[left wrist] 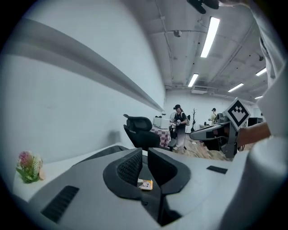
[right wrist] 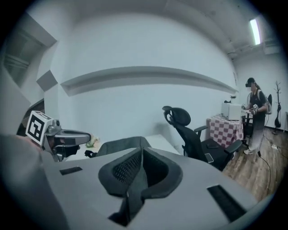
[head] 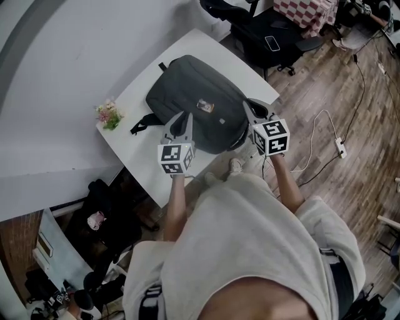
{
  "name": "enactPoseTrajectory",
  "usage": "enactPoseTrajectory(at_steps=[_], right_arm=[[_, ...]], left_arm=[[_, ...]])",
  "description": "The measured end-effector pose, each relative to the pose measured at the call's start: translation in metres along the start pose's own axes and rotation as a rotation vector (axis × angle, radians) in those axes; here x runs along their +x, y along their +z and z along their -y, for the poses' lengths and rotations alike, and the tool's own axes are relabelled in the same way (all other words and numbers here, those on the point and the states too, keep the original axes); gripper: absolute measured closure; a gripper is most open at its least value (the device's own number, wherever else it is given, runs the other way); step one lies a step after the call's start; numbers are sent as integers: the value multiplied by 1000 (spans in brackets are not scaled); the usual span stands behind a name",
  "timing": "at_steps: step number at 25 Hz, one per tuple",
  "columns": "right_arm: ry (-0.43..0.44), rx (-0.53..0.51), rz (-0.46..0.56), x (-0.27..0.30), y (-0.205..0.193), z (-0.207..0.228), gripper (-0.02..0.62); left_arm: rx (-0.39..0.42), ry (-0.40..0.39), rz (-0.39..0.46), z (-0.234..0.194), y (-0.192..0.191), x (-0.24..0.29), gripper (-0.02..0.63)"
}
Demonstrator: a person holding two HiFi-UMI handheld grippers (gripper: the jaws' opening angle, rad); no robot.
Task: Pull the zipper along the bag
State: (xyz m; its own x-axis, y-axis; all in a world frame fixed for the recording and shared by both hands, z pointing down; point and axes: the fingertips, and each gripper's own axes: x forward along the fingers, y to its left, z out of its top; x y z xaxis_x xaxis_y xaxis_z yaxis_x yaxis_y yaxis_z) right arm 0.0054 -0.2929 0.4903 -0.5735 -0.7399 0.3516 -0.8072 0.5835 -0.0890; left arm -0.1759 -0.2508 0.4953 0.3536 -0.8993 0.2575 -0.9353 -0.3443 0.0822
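A dark grey backpack (head: 194, 100) lies on the white table (head: 137, 153), with a small light tag (head: 204, 105) on its top. Both grippers hang above its near side without touching it. My left gripper (head: 181, 120) is over the bag's near left part; its jaws stand a slim gap apart with nothing between them, and the tag (left wrist: 145, 184) shows through the gap of the left gripper (left wrist: 145, 155). My right gripper (head: 250, 111) is over the bag's right end. In the right gripper view the right gripper (right wrist: 141, 152) is shut and empty, with the bag (right wrist: 119, 146) behind. No zipper pull shows.
A small bunch of flowers (head: 109, 115) stands at the table's left corner. A black office chair (head: 262, 37) and a checkered tablecloth (head: 306, 12) are beyond the table. A cable with a power strip (head: 340, 147) lies on the wooden floor. A person (left wrist: 180, 121) stands far off.
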Motion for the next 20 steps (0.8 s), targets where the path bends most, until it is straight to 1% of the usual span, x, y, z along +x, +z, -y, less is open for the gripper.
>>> enactPoseTrajectory(at_steps=[4,7,9,12,20], right_arm=[[9,-33,122,-3,56,-6,581],[16,-72,182,0,81,-7,581],[19,-93,202,2,87,-6,581],[20,-102,208,1,88,-6,583],[16,-115,195,4,87,-9,583]], left_arm=[[18,51,73,-22,35,-6,565],[42,82,115,-35,61,-9,575],[62,98,136,-42,74,-10,580],[78,115,147,-47,83,-13,580],[101,123,144,-46,83,-12,580]])
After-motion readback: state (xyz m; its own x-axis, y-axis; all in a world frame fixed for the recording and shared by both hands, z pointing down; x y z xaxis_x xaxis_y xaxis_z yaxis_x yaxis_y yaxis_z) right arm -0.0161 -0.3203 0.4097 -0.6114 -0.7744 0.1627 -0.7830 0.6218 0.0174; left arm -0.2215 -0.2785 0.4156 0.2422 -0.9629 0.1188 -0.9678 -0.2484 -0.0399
